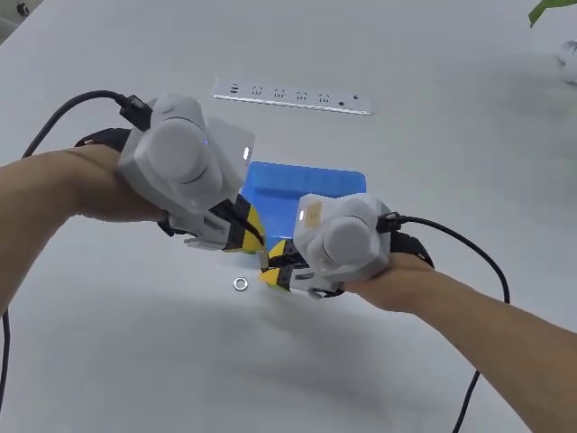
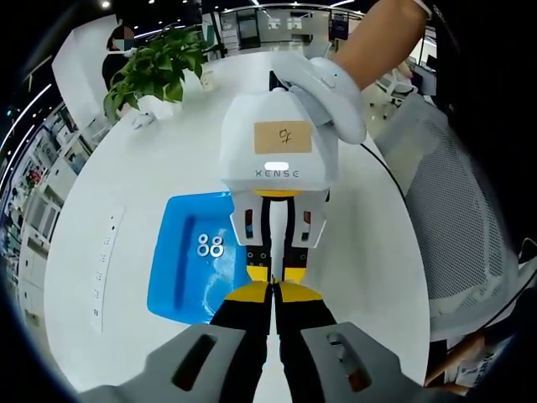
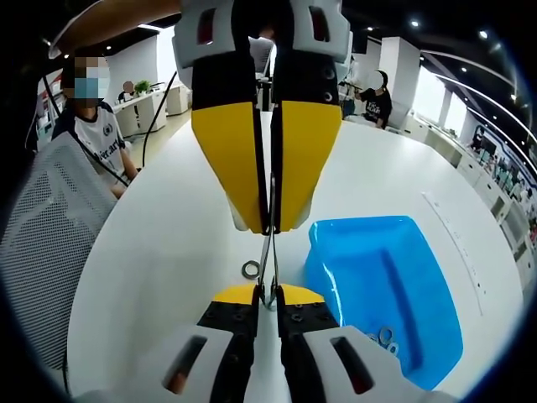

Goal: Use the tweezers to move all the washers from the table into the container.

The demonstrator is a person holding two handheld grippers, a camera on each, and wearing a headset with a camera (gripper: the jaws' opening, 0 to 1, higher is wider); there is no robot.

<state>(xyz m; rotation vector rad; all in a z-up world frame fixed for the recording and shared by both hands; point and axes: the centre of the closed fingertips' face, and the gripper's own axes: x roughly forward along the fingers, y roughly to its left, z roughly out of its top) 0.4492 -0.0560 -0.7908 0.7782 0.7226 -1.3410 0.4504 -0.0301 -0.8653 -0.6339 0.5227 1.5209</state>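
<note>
My left gripper and right gripper both pinch the tweezers nose to nose, with the washer just beside them, away from the container and nearer my right.

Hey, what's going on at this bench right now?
Two handheld grippers meet tip to tip over a white table. The left gripper and the right gripper both look shut on the thin metal tweezers running between them. One washer lies on the table just beside the tweezers. The blue container sits next to it, with a few washers already inside.
</note>
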